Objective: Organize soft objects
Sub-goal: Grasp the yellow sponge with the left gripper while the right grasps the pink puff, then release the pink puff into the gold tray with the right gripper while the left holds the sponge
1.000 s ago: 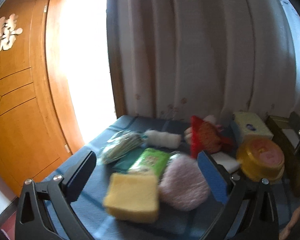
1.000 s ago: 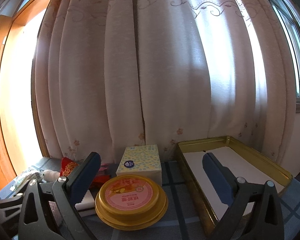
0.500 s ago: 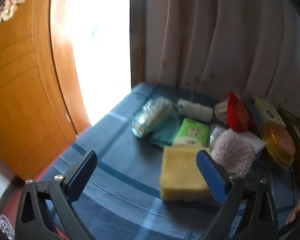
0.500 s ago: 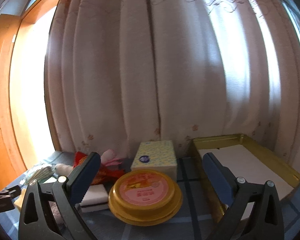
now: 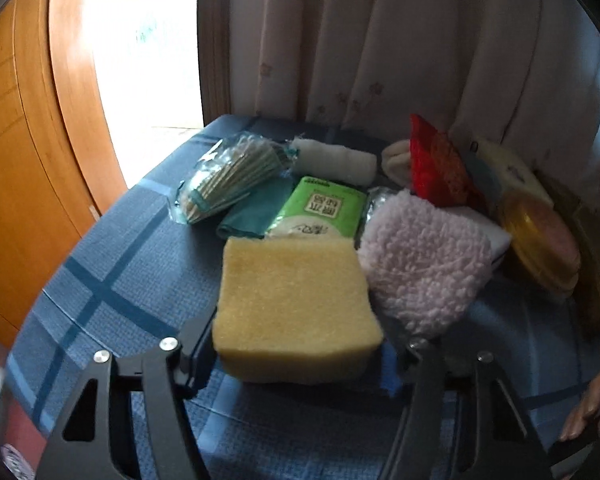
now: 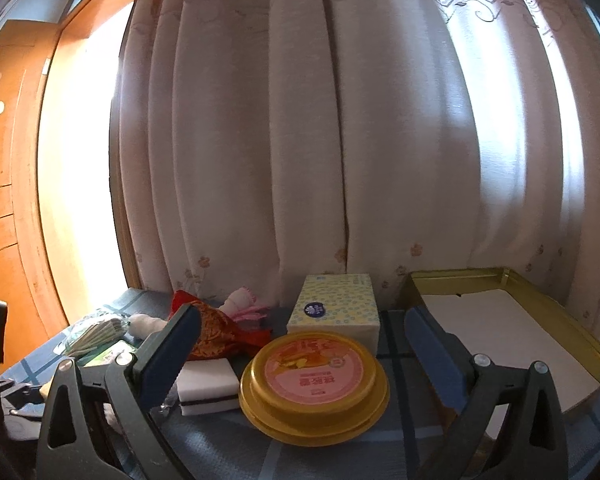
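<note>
A yellow sponge [image 5: 296, 300] lies on the blue checked cloth, and my left gripper [image 5: 296, 340] straddles its near end. The jaws are closing, with a finger against each side of the sponge. To its right rests a fluffy pink cloth [image 5: 424, 256]. Behind them are a green wipes pack [image 5: 320, 208], a teal cloth [image 5: 252, 212], a white rolled towel [image 5: 336, 162] and a red pouch [image 5: 436, 168]. My right gripper [image 6: 300, 320] hovers open and holds nothing, above a round yellow tin [image 6: 314, 376].
A gold tray [image 6: 580, 344] lined with white paper stands at the right. A tissue box [image 6: 336, 312] and a white block [image 6: 208, 384] sit near the tin. A bag of cotton swabs [image 5: 228, 176] lies far left. Curtains hang behind; a person's fingers [image 5: 588, 408] show at lower right.
My left gripper tilted down and dropped onto the yellow sponge, and its jaws narrowed around it. The right gripper turned slightly left and stayed open.
</note>
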